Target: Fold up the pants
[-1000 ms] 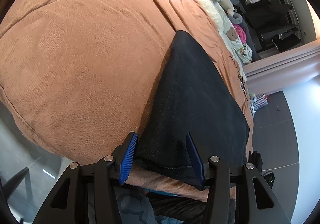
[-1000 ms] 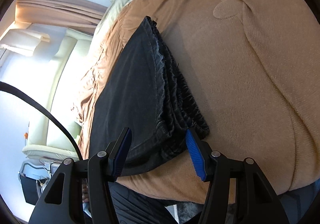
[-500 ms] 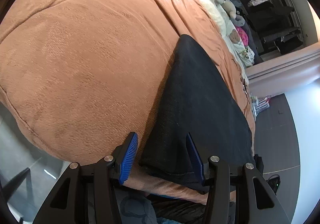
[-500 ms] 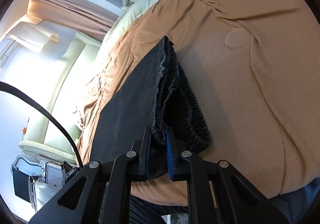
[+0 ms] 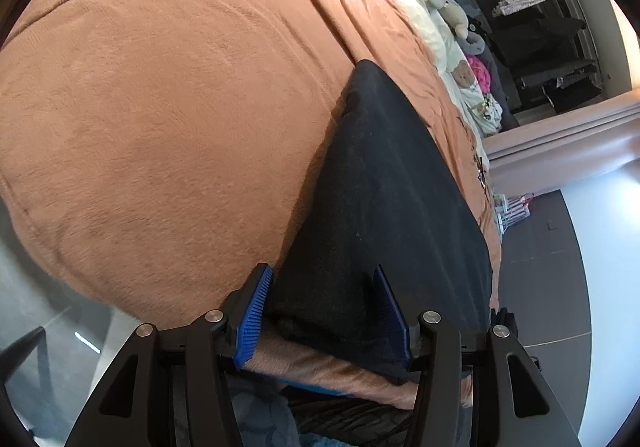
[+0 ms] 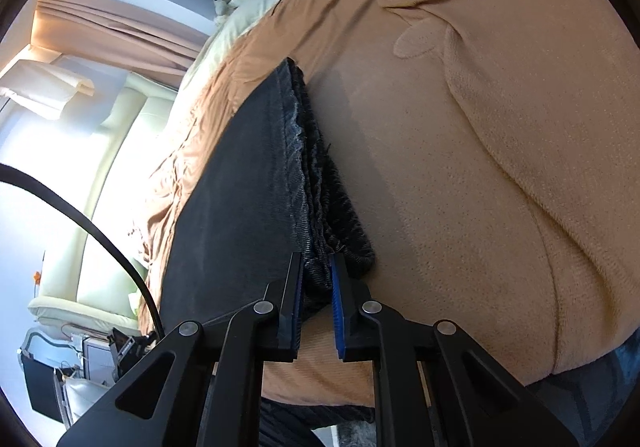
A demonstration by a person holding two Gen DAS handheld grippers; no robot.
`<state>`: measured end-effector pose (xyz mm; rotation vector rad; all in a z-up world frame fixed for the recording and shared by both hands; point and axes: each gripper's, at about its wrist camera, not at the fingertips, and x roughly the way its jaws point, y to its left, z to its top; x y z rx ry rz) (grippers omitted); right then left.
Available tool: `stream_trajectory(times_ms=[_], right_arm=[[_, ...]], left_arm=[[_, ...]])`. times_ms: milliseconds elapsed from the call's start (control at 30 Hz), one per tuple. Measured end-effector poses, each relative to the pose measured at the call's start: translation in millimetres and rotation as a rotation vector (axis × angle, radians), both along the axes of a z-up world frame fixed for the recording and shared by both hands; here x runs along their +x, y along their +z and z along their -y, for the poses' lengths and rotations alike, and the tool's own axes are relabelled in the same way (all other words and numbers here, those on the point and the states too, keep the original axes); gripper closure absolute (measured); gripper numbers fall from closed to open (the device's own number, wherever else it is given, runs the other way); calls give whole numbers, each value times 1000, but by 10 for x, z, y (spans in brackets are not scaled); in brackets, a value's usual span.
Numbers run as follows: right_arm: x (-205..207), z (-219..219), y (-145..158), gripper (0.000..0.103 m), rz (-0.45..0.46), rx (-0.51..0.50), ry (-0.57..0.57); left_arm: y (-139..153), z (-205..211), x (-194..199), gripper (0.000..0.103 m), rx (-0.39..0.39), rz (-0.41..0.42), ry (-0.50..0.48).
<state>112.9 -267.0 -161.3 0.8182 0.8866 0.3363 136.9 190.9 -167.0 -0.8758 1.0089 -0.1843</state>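
— Brown fleece first: what is the biggest thing here?

— That would be the blanket (image 5: 168, 135) over the bed, filling most of both views. On it lie the dark pants (image 5: 384, 199), folded into a long flat stack that runs from the near edge of the bed away toward 12 o'clock.

— How are the two tools posed?

— Both come in low from the near bed edge, pointing along the length of the pants. The left tool (image 5: 324, 307) sits at the stack's near end on its smooth folded side; the right tool (image 6: 316, 295) sits at the near end on the side where the layered edges show.

— What does one camera give that the other misses?

— The right wrist view shows the stacked hems and seams (image 6: 312, 183), several layers thick, plus a cream sofa (image 6: 116, 175) at 9 o'clock and a black cable (image 6: 100, 235). The left wrist view shows only a plain dark top surface, with soft toys (image 5: 456, 15) and a pink curtain (image 5: 560, 135) at 2 o'clock.

— And the tools themselves?

— The left one is spread wide, its blue pads (image 5: 254, 315) either side of the near corner of the pants, the left pad just beside the cloth and the right pad lying over it; nothing is pinched. The right one is drawn nearly together, clamping the bunched layered edge of the pants between its pads (image 6: 337, 303).
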Motion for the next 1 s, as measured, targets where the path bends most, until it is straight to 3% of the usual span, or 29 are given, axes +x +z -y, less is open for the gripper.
stream_trajectory(times_ms=[67,133,233,500,633,1000], right_arm=[[-5,-8,85,93,2,-22,9],[-25,-52,214,91,6,-58,19],[-79,-137,465,90,45,-152,21],[-251,-470,958,90,110,-378,-30],[-340,-552,1111,90,135,-400,-84],[-240,-1138,1048,90,134,-422,42]], left_arm=[[7,14,41,50,8,8,10],[27,13,46,69,22,10,21],[65,7,26,79,12,32,22],[161,31,-18,81,28,62,26],[150,15,-18,81,17,60,27],[152,25,-22,80,13,75,20]])
